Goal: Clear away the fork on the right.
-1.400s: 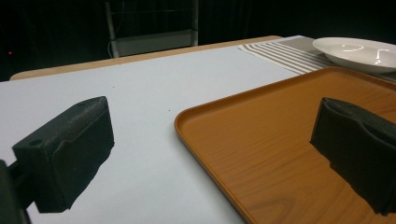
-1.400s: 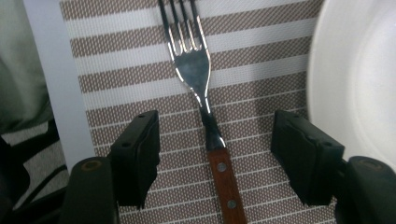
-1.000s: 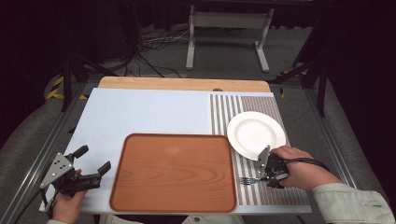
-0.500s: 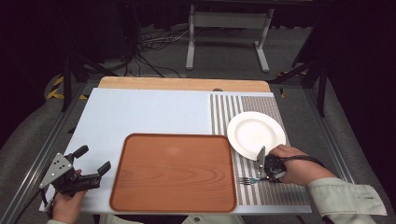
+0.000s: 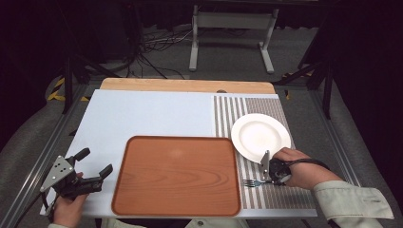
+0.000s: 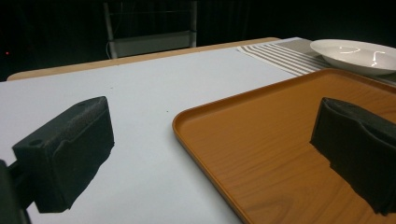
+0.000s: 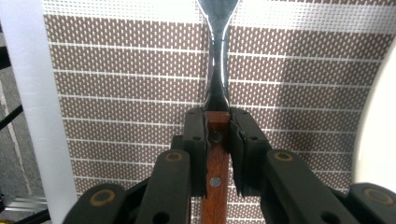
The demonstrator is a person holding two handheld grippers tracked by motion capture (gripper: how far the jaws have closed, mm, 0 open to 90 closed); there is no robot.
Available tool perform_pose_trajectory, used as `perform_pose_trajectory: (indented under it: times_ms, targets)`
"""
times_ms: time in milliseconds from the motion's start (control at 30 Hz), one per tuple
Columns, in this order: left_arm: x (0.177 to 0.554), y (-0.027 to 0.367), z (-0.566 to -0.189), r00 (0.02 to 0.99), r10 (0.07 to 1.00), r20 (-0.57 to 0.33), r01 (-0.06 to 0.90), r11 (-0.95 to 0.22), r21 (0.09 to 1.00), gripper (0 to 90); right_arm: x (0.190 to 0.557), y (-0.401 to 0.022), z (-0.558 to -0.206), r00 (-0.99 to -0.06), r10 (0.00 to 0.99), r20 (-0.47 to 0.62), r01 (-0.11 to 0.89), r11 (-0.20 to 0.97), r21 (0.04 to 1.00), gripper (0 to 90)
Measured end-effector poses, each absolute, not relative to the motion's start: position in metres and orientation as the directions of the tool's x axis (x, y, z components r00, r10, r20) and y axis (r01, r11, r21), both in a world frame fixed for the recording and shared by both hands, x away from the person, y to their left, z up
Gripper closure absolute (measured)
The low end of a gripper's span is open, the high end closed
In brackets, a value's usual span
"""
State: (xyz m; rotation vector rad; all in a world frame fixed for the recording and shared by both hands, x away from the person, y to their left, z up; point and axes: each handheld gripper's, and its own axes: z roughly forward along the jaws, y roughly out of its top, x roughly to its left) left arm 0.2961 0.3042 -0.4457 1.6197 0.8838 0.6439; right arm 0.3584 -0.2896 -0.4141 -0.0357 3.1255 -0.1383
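Note:
A fork (image 5: 251, 182) with a wooden handle (image 7: 217, 163) and a metal neck lies on the striped placemat (image 5: 228, 114) by the table's front right. My right gripper (image 5: 265, 180) points down over it. Its jaws have just been closing, and its pads (image 7: 195, 135) now press on both sides of the handle, so my right gripper (image 7: 217, 126) is shut on the fork. At the front left corner, my left gripper (image 5: 96, 161) hovers open and holds nothing. In its own view, my left gripper (image 6: 215, 140) frames the edge of the brown tray (image 6: 280, 121).
The brown wooden tray (image 5: 176, 175) takes up the front middle of the pale blue table. A white plate (image 5: 260, 135) rests on the placemat just beyond the right hand, and its rim (image 7: 380, 130) shows beside the fork. A metal stand is on the floor behind the table.
The right gripper's jaws have drawn together on the fork's handle. Both hands stay where they were, and the left gripper is unchanged.

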Motion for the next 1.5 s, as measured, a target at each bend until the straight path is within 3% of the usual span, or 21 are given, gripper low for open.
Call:
perform_pose_trajectory:
  times_ms: [1033,1500]
  targets:
    - [0.296,0.304,-0.446,0.571,0.820,-0.043,0.213,-0.098,0.972,0.2,0.361,-0.271,-0.347,-0.979,0.137,-0.152,0.128,0.990,0.065,78.3]
    - [0.296,0.303,-0.446,0.573,0.818,-0.042,0.213,-0.099,0.972,0.2,0.361,-0.251,-0.331,-0.917,0.386,-0.097,0.358,0.907,0.223,78.3]
